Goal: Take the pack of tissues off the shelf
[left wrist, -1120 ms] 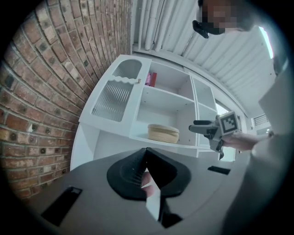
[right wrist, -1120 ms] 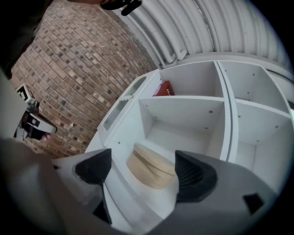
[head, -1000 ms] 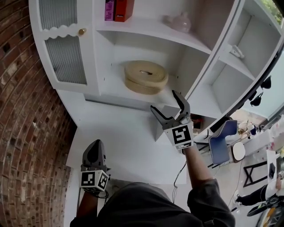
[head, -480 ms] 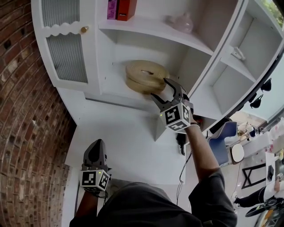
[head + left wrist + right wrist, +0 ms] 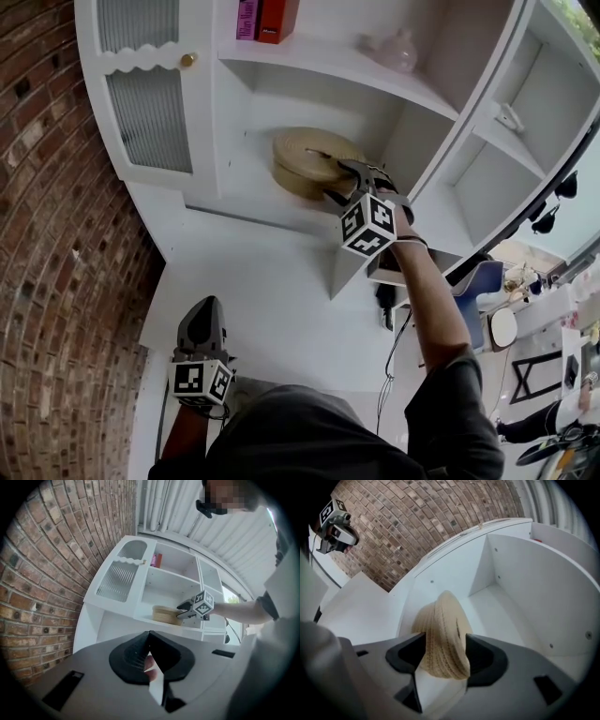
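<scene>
Looking along my right gripper [image 5: 445, 644], I see the tan round pack [image 5: 440, 620] between the jaws. They have just been closing, and both pads touch its sides. The pack rests on the middle shelf [image 5: 248, 192] of the white cabinet [image 5: 150, 112], below the red box [image 5: 277, 19]. My left gripper [image 5: 201, 314] hangs low by the brick wall [image 5: 56, 234], well apart from the shelf. Its jaws are pressed together on nothing.

A white shelf unit [image 5: 281, 246] with ribbed-glass doors [image 5: 150, 117] stands against a brick wall [image 5: 47, 234].
</scene>
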### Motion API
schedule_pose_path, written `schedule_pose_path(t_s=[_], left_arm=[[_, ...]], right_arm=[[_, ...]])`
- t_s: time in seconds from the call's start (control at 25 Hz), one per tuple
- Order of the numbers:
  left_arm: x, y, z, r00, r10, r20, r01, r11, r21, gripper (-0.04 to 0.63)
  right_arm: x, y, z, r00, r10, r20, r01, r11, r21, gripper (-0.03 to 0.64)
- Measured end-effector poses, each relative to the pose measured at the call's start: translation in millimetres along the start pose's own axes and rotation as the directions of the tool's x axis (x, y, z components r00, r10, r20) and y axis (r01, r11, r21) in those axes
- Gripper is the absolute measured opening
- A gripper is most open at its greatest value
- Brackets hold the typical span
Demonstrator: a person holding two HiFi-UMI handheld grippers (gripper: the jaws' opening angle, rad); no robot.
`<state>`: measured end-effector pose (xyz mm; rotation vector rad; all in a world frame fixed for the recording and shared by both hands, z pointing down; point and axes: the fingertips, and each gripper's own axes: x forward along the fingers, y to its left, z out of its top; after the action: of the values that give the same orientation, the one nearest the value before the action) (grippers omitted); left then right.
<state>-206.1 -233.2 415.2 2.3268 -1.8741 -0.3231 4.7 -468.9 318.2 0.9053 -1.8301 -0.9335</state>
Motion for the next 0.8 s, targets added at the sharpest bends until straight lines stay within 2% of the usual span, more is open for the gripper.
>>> schedule_pose_path(t_s=[0.24, 0.44, 0.52, 0.8], left_arm=[[-3, 6, -4, 1.000, 0.015, -0.004, -0.015, 1.000, -0.008, 0.003], [-5, 10, -6, 1.000, 0.030, -0.004, -0.030, 0.999, -0.014, 0.003], [-6, 10, -7, 0.999, 0.034, -0.006, -0.034, 0.999, -0.019, 0.003], [-10, 12, -13, 0.999, 0.046, -0.018, -0.046, 0.998, -0.029, 0.003]], right_arm=[[9, -2, -1, 0.997, 0.055, -0.062, -0.060, 0.995, -0.079, 0.209], [15, 3, -2, 0.986, 0.122, -0.115, -0.137, 0.981, -0.134, 0.195], [17, 4, -3, 0.980, 0.143, -0.135, -0.163, 0.975, -0.151, 0.170], [21, 6, -4, 0.974, 0.149, -0.169, -0.181, 0.964, -0.195, 0.114]])
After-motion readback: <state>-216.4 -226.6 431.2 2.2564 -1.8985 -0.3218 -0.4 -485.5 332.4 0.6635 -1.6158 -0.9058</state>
